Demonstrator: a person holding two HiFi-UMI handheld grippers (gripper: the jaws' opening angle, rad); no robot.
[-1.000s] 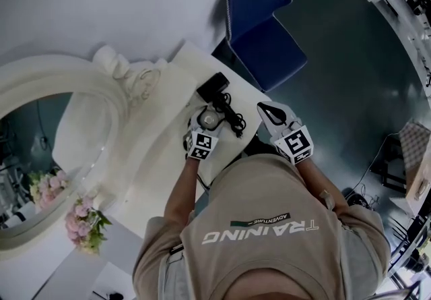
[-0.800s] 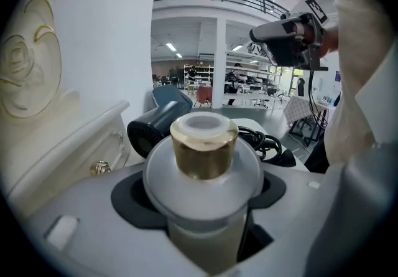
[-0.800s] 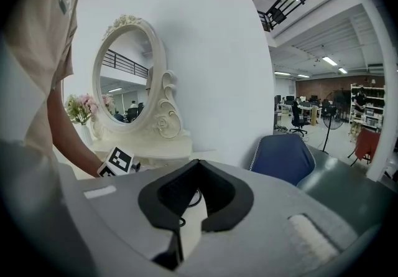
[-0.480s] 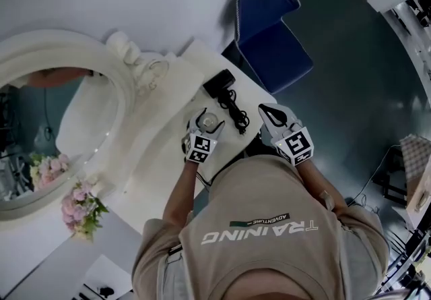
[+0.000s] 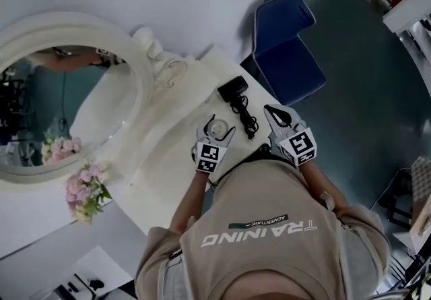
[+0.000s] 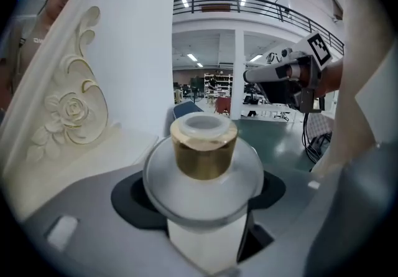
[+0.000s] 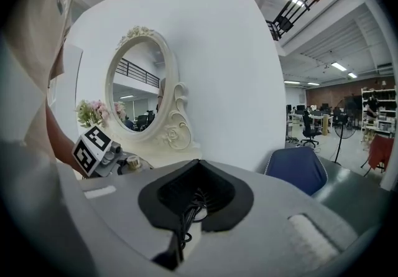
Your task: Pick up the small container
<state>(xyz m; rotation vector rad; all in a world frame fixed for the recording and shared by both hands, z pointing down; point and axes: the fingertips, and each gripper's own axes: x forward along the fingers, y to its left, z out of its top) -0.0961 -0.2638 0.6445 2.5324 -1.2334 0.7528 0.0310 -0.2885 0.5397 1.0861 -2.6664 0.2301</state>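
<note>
Partly out of sight, small container [image 6: 204,145] in left gripper [image 5: 219,128].

the small container [image 6: 204,173] is seen with a frosted translucent body, a glossy gold metallic collar and a matt white cap. the left gripper [image 5: 217,131] is formed of matt grey plastic. the carved mirror frame [image 6: 71,114] is finished smooth cream.

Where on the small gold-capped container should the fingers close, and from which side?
On the wide rounded body below the gold cap, coming in level from the person's side, as the left gripper holds it. The small container stands upright, its body fills the gap between the fingers, and the cap looks narrower.
</note>
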